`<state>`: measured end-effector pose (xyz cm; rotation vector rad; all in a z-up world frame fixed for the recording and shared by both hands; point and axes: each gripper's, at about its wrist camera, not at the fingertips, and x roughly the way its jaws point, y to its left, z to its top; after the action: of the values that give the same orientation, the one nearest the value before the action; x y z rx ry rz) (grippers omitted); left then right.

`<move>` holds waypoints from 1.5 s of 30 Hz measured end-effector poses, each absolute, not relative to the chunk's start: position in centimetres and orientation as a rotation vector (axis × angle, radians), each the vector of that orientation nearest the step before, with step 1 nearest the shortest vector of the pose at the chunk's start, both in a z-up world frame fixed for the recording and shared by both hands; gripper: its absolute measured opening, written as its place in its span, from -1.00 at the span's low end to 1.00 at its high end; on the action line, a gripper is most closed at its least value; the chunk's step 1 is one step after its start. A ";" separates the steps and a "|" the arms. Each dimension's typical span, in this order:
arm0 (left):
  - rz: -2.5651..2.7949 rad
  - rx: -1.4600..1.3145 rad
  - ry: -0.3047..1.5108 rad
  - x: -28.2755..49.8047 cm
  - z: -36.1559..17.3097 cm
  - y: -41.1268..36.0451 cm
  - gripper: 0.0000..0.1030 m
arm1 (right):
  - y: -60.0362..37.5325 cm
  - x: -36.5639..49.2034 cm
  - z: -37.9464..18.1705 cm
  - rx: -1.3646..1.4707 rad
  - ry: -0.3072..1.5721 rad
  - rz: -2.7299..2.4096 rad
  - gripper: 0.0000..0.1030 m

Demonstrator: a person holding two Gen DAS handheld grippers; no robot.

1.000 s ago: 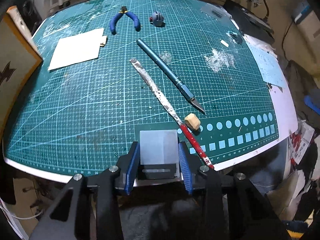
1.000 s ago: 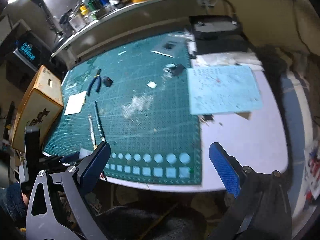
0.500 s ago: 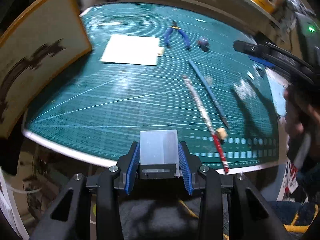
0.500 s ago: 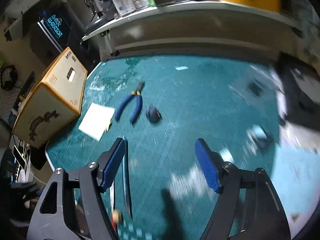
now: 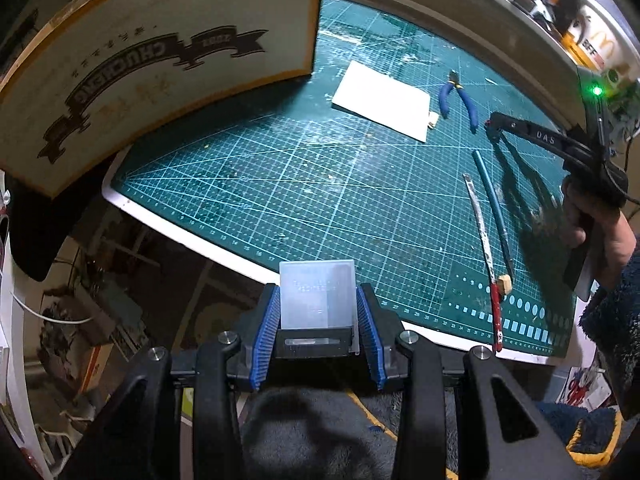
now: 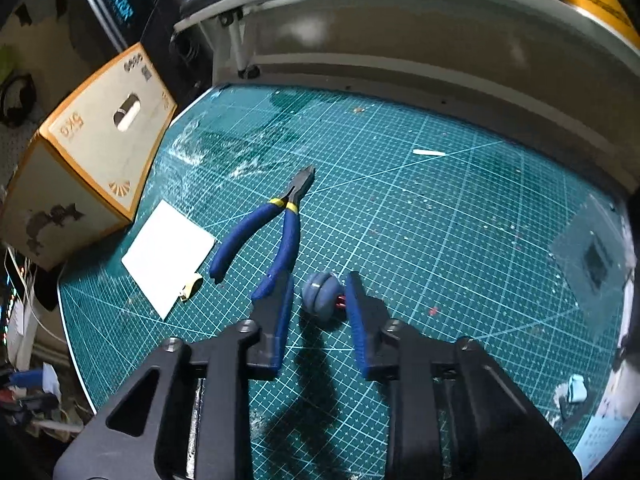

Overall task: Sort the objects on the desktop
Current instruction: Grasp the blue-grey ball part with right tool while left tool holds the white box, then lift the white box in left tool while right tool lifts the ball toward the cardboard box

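- The left tongs (image 5: 317, 322) are closed on a small translucent plastic case (image 5: 316, 294), gripped by its two side faces and held just past the near edge of the tabletop (image 5: 168, 229).
- The right tongs (image 6: 318, 312) have just been closing and stand narrow around a small grey-blue spool (image 6: 321, 295); the right pad (image 6: 357, 308) appears to touch it, but whether the left pad presses it cannot be told.
- The spool rests on the green cutting mat (image 6: 440, 220), just beside one handle of the blue-handled pliers (image 6: 267, 233).
- The spool is judged light and rigid, yet rounded and likely to roll or squirt out; it is best taken across its flat faces, squarely at its middle.
- The case is judged light, smooth and somewhat brittle, so a gentle side grip suits it.
- Farther out, a white card (image 6: 168, 253) and a cardboard box (image 6: 86, 156) are seen at the mat's left.
- In the left view, a craft knife (image 5: 493, 204) and a paint-crusted file (image 5: 482, 240) lie side by side.
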<state>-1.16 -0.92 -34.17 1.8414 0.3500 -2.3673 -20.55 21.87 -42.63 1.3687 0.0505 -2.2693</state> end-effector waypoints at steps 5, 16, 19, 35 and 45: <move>-2.373 1.841 0.341 -1.4 -33.8 -1.4 -0.24 | 21.5 -20.6 -42.7 1.364 0.084 -2.259 -0.57; -2.430 1.829 0.302 -3.1 -32.5 -1.7 -0.24 | 23.0 -19.2 -40.7 1.345 0.063 -2.267 -0.58; -2.462 1.830 0.296 -3.8 -32.4 -1.5 -0.24 | 23.6 -18.3 -39.5 1.340 0.070 -2.277 -0.58; -2.704 1.776 0.244 -7.0 -28.7 0.0 -0.24 | 27.5 -8.9 -32.2 1.390 -0.009 -2.418 -0.58; -2.787 1.632 0.178 -7.7 -24.3 0.3 -0.24 | 27.8 -5.1 -27.5 1.371 -0.028 -2.467 -0.58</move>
<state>-7.68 0.27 -24.28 1.6322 0.1779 -2.7871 -5.09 27.80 -27.53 1.3705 -0.0284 -2.4674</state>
